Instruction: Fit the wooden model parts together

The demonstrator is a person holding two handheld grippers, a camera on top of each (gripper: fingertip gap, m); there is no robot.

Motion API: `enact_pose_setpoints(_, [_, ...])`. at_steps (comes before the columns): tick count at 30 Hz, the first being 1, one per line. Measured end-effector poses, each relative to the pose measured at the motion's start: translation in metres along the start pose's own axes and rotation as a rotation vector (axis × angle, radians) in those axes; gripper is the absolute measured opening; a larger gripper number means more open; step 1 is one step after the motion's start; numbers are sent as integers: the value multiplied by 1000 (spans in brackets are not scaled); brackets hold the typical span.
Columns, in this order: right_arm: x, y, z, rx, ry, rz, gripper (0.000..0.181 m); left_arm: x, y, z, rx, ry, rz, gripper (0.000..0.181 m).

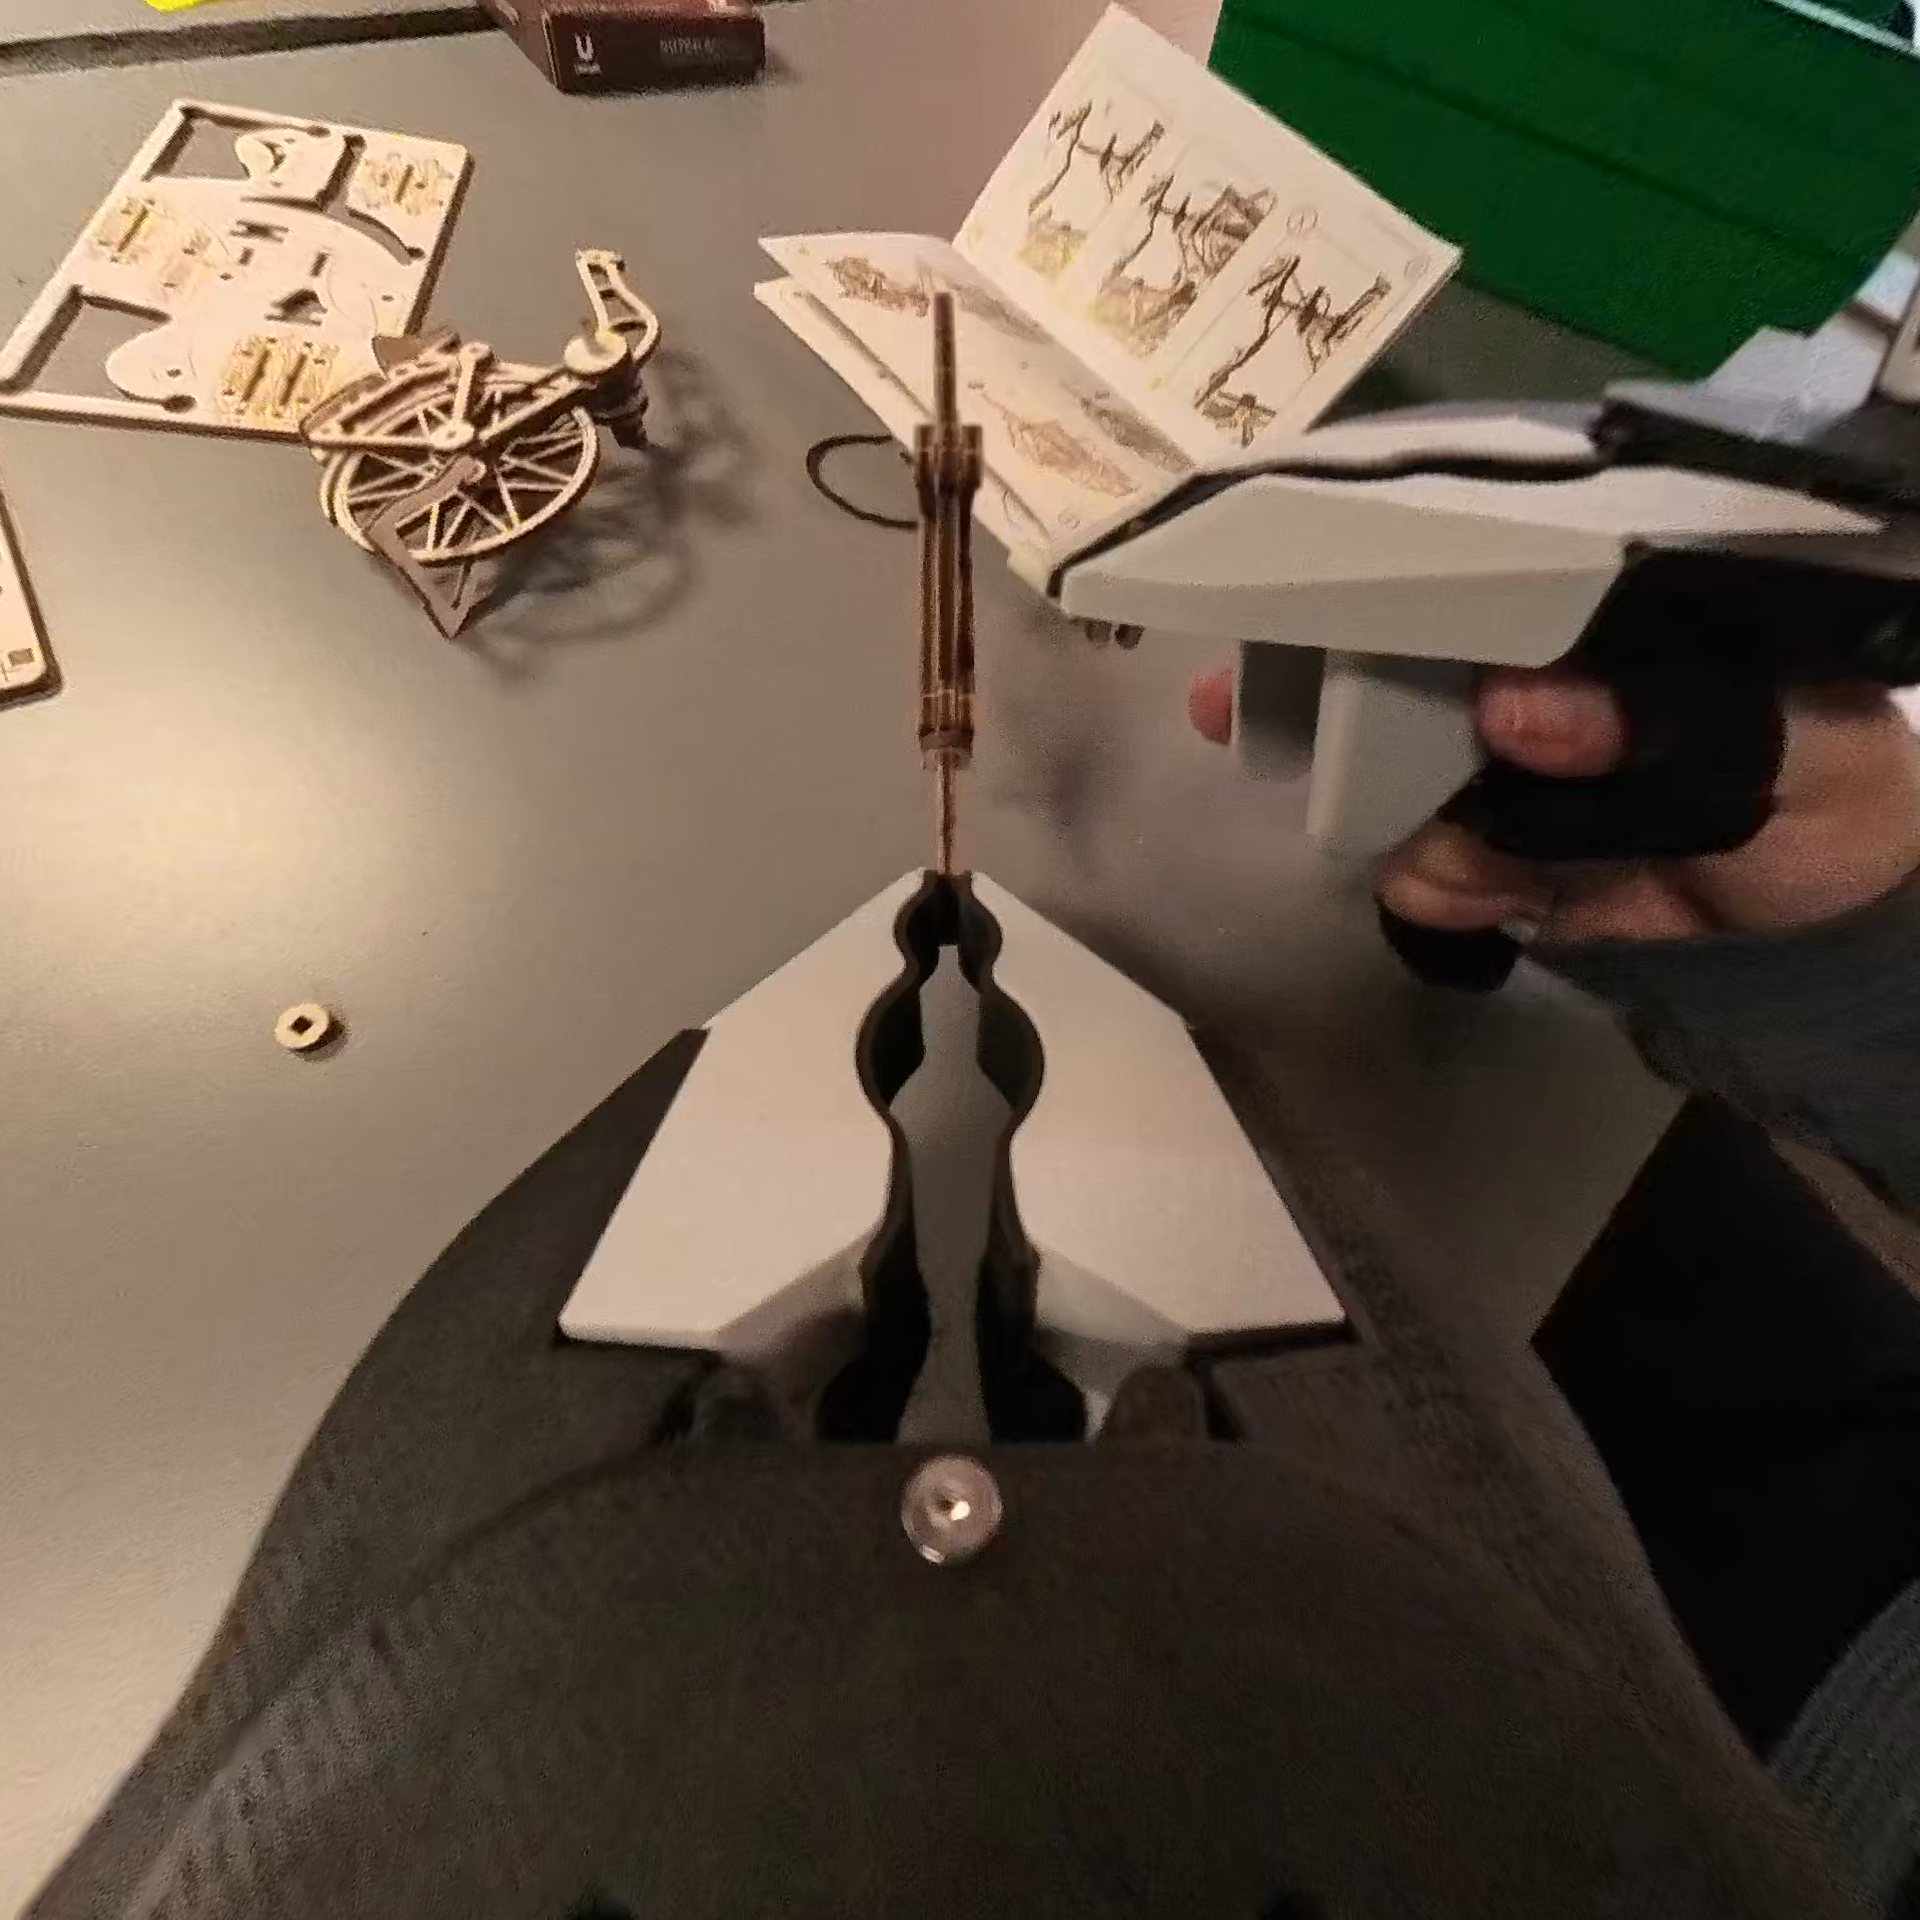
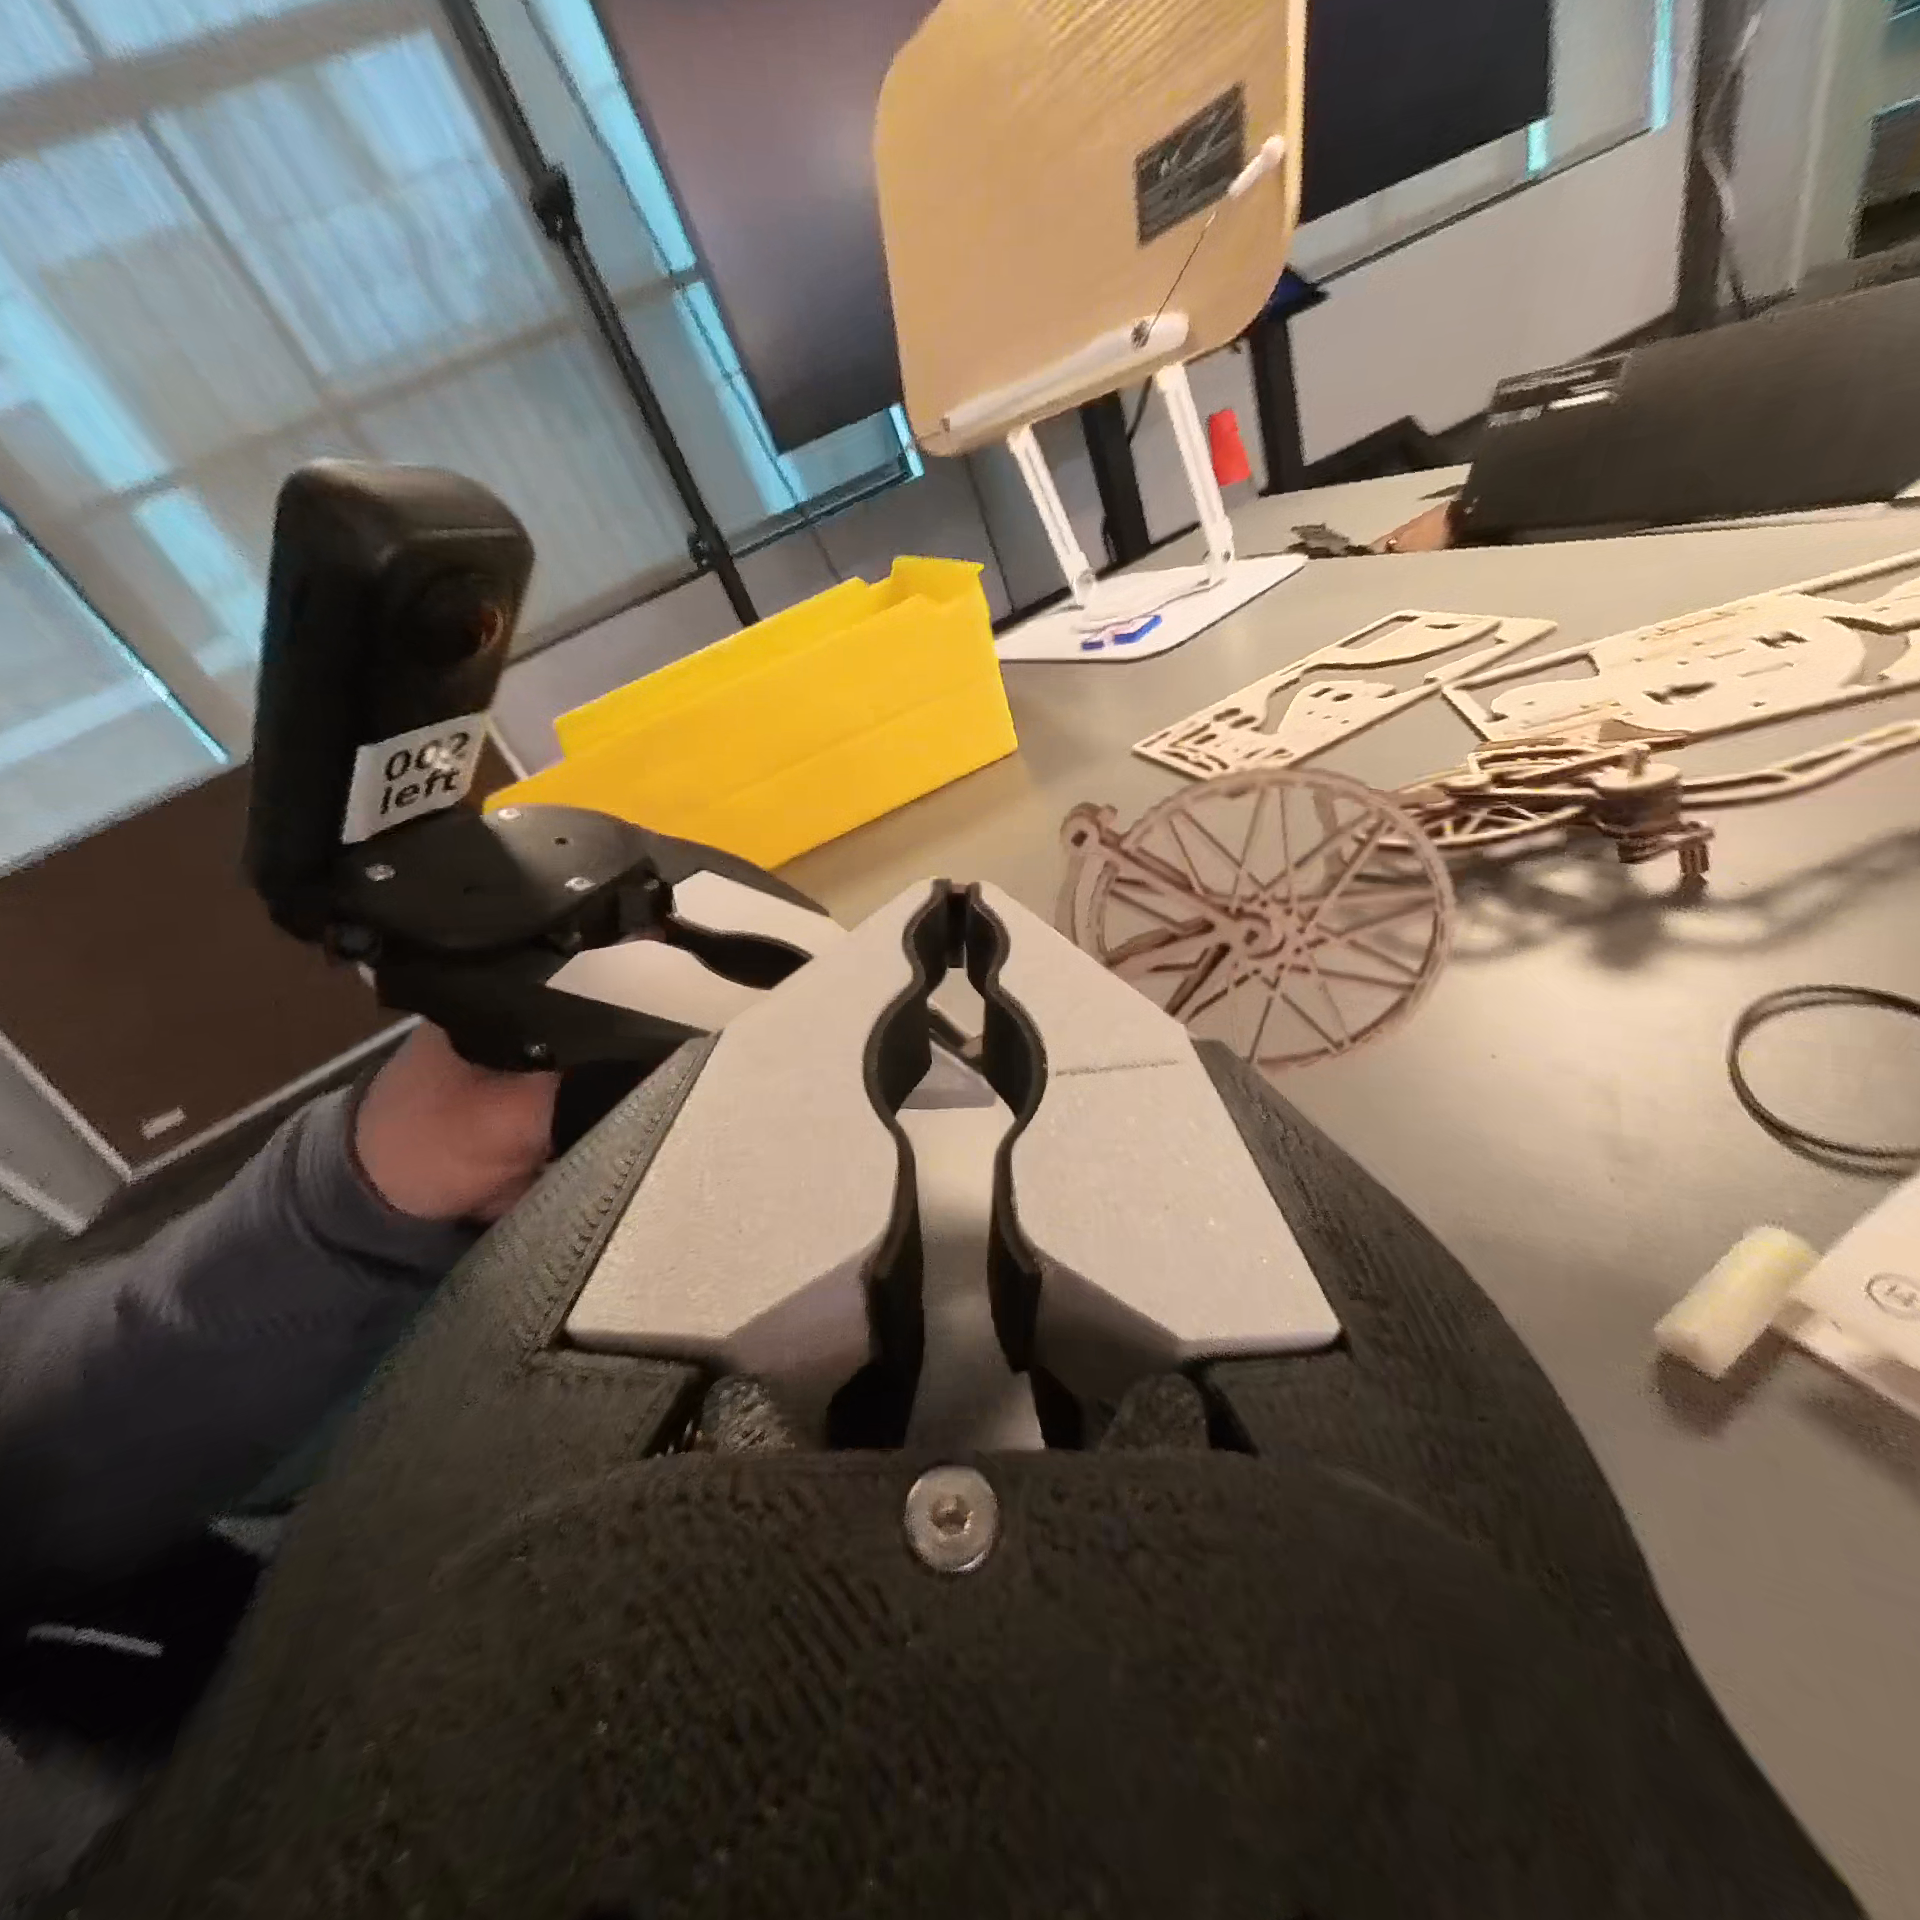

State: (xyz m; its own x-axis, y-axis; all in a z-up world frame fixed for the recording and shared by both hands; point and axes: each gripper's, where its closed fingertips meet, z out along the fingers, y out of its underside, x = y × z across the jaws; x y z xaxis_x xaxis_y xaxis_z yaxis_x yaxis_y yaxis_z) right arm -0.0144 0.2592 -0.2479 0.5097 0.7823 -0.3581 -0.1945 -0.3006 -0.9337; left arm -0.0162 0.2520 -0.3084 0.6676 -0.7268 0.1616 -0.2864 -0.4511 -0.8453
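In the left wrist view my left gripper (image 1: 945,878) is shut on the near end of a thin, layered wooden part (image 1: 943,582). I see the part edge-on, reaching forward above the grey table (image 1: 520,883). My right gripper (image 2: 958,896) has its pads pressed together; it also shows in the left wrist view (image 1: 1075,582), held by a hand just right of the wooden part. A partly built spoked wooden wheel model (image 1: 468,478) lies on the table, also in the right wrist view (image 2: 1257,925). The left gripper's fingers (image 2: 717,899) show there, their tips hidden behind my right fingers.
Cut-out wooden sheets (image 1: 229,260) (image 2: 1340,675) lie beyond the wheel. A small wooden ring (image 1: 309,1029), an open instruction booklet (image 1: 1143,312), a black rubber band (image 2: 1829,1081), a yellow bin (image 2: 790,707), a green box (image 1: 1558,135) and a book stand (image 2: 1091,208) are around. The tips of one gripper are about 6 cm away from the tips of the other.
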Motion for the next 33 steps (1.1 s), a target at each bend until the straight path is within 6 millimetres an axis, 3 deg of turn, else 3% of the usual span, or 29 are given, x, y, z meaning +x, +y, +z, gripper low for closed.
enact_pose_setpoints(10, [17,-6,-15,58,37,67,0,27,-28,9,30,-5,11,1])
enact_pose_setpoints(25, [17,-8,-12,45,135,-150,0,33,-43,-2,30,25,13,1])
enact_pose_setpoints(33, [24,-10,-19,100,109,109,0,26,-39,2,69,5,11,1])
